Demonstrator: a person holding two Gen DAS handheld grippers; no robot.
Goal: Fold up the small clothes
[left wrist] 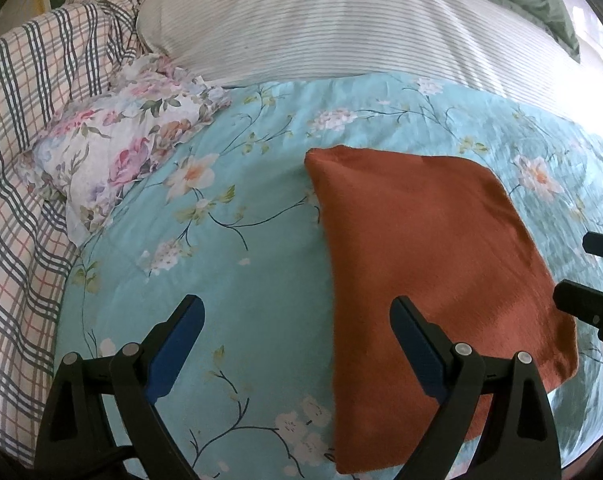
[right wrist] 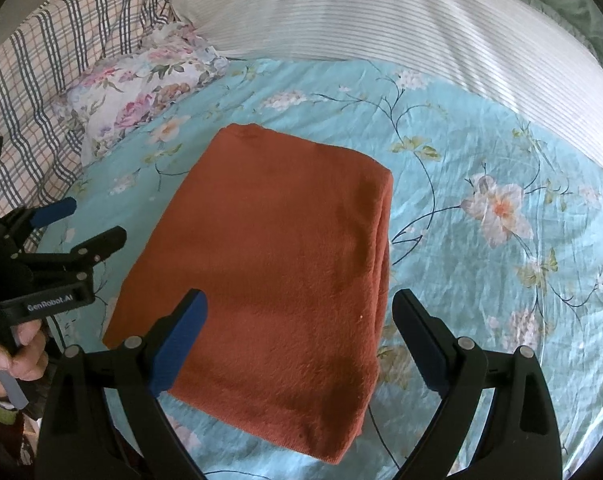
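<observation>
The turquoise floral bedspread (right wrist: 481, 152) filled both views, its far edge hidden under a striped pillow (right wrist: 361, 12). A folded rust-orange cloth (right wrist: 277, 264) lay flat between and ahead of the right gripper (right wrist: 299, 338), whose fingers stood spread and empty. The left gripper (left wrist: 297, 336), also released, sat beside the cloth; the person's hand (right wrist: 19, 354) was cut off at the frame edge.
</observation>
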